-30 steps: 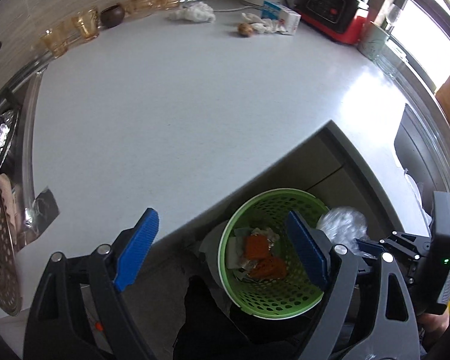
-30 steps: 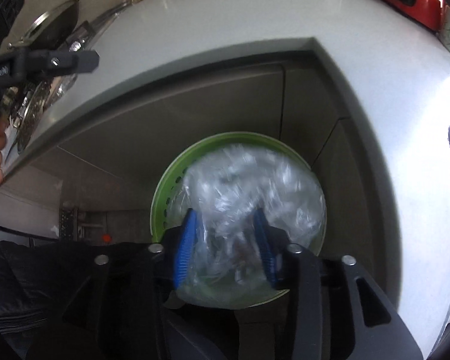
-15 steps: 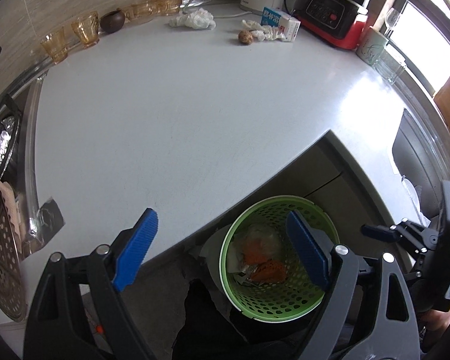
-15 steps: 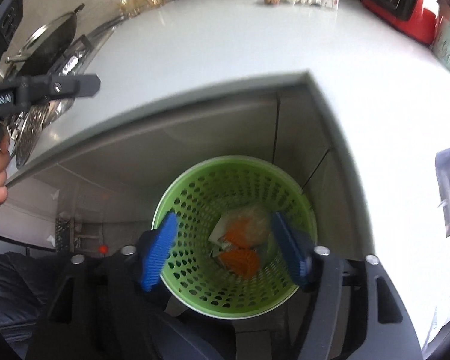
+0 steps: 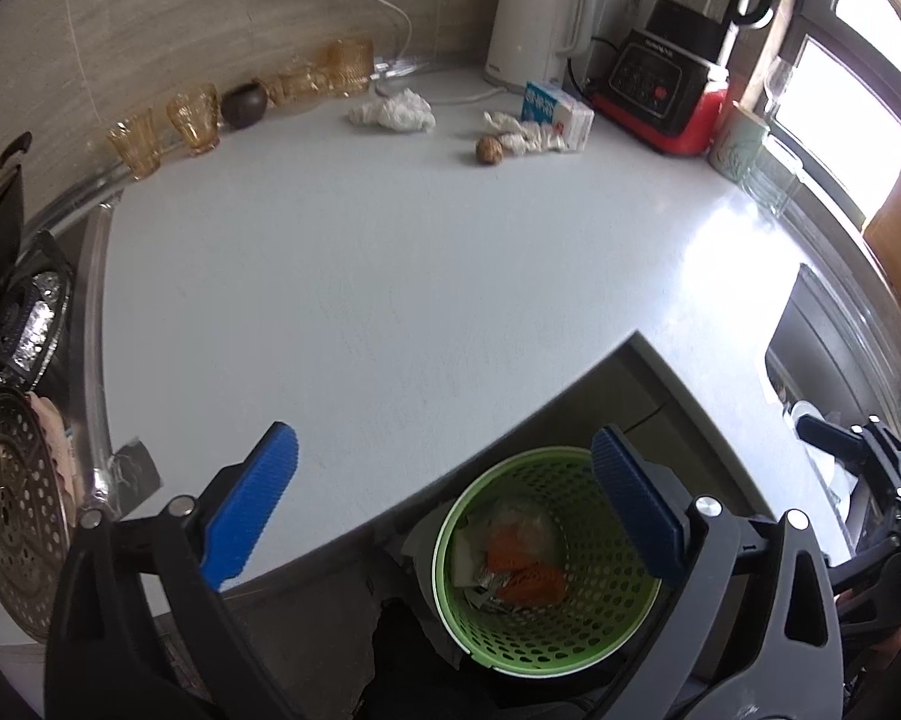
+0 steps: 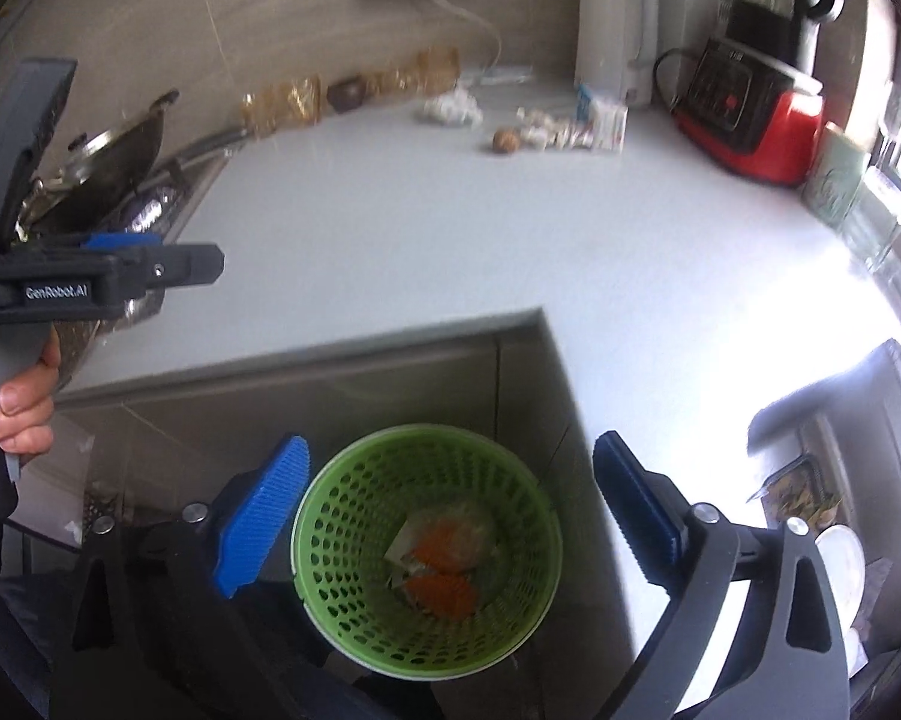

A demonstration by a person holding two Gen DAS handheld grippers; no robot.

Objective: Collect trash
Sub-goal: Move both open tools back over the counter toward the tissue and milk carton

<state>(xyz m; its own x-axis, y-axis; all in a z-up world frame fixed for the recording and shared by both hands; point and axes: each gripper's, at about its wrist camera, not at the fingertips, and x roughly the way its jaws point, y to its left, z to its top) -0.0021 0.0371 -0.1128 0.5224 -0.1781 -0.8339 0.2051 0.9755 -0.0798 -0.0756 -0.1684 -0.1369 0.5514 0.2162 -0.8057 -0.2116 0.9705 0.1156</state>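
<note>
Fingers of both tools stand spread wide and empty: the right gripper (image 6: 450,516) hangs directly over the green basket (image 6: 324,516), which sits on the floor in the counter's notch so scraps can be dropped straight in, while the left gripper (image 5: 444,504) is poised over the near edge of the counter (image 5: 390,276), pointing forward. Orange scraps and wrappers (image 6: 438,564) already lie in the basket. Crumpled tissues (image 5: 393,114), a small carton (image 5: 555,114) and a brown nut (image 5: 489,150) lie far back on the counter, likely next.

"GenRobot.AI" in white on black side of left gripper (image 6: 120,276); other labels too small to read.
</note>
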